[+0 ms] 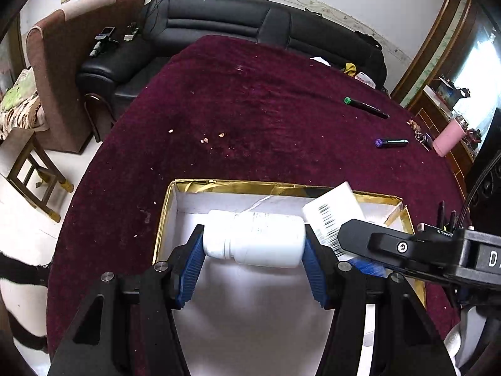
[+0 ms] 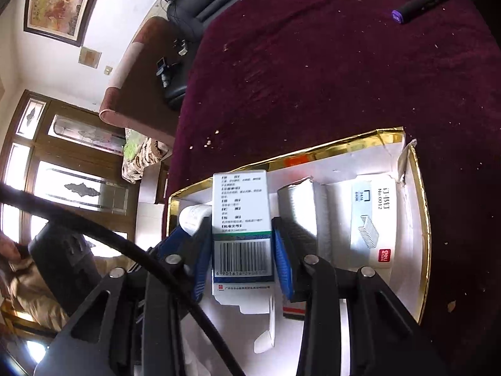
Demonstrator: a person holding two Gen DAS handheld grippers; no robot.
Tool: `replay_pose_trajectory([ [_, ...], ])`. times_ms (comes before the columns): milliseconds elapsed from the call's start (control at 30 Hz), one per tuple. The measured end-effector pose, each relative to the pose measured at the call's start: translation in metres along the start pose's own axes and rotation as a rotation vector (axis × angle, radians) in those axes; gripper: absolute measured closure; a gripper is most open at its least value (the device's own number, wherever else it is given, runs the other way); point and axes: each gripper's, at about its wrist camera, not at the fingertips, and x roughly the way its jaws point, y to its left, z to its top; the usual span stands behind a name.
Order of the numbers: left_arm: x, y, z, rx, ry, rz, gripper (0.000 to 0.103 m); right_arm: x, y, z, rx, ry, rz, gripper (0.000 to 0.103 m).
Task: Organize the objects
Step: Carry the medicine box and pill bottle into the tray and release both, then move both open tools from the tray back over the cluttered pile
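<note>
**A:** How far along are you? Your left gripper (image 1: pixel 253 247) is clamped end to end on the white bottle (image 1: pixel 253 239), which lies sideways over the white floor of the gold-rimmed box (image 1: pixel 219 185). I can't tell whether it rests on the floor or hangs just above it

**B:** And your right gripper (image 2: pixel 241 250) is clenched on the barcode carton (image 2: pixel 241 222), also over the box, just right of the bottle. So two things are at the box but neither is let go

**A:** What already sits inside?

**B:** From the right wrist view, a staple box (image 2: pixel 372 219) lies flat at the right end of the tray, and a silvery packet (image 2: pixel 305 210) stands between it and your carton. Those look placed

**A:** What is left, then?

**B:** On the maroon tablecloth (image 1: pixel 250 109), far right and well apart from the box, you have a green-capped marker (image 1: pixel 366 106) and a purple-capped marker (image 1: pixel 391 142) lying loose. A pink cup (image 1: pixel 447 139) sits near the table's right edge; whether it belongs to the job I cannot say

**A:** So roughly midway, I'd judge: set both down, free the claws, then fetch the markers
</note>
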Motion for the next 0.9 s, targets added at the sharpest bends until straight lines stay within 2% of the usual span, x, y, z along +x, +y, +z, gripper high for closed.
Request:
replay_pose_trajectory([
  [100, -0.001, 0.004, 0.002, -0.029, -0.008, -0.006, 0.048, -0.003, -0.003, 0.001, 0.004, -0.02, -0.012, 0.055],
  [233, -0.001, 0.008, 0.005, -0.058, -0.005, -0.023, 0.044, -0.011, -0.003, 0.003, -0.005, -0.034, -0.008, 0.054],
  [367, -0.012, 0.008, 0.004, -0.083, -0.021, -0.044, 0.031, -0.027, 0.002, 0.001, -0.034, -0.051, 0.013, 0.054],
  [433, -0.022, 0.009, 0.004, -0.097, -0.03, -0.053, 0.029, -0.039, 0.008, -0.002, -0.071, -0.07, 0.02, 0.054],
  [600, -0.062, 0.0, -0.006, -0.078, -0.073, 0.028, 0.029, -0.073, 0.013, -0.017, -0.138, -0.111, 0.029, 0.05],
  [667, -0.079, -0.01, -0.013, -0.06, -0.099, 0.033, 0.029, -0.089, 0.011, -0.027, -0.162, -0.129, 0.026, 0.05],
  [733, -0.092, -0.019, -0.021, -0.066, -0.106, -0.015, 0.029, -0.103, 0.007, -0.037, -0.178, -0.146, 0.025, 0.05],
  [833, -0.102, -0.035, -0.038, -0.086, -0.054, -0.166, 0.03, -0.129, -0.01, -0.057, -0.185, -0.177, 0.022, 0.05],
  [900, -0.106, -0.049, -0.049, -0.092, -0.033, -0.241, 0.03, -0.142, -0.025, -0.068, -0.177, -0.181, 0.026, 0.05],
])
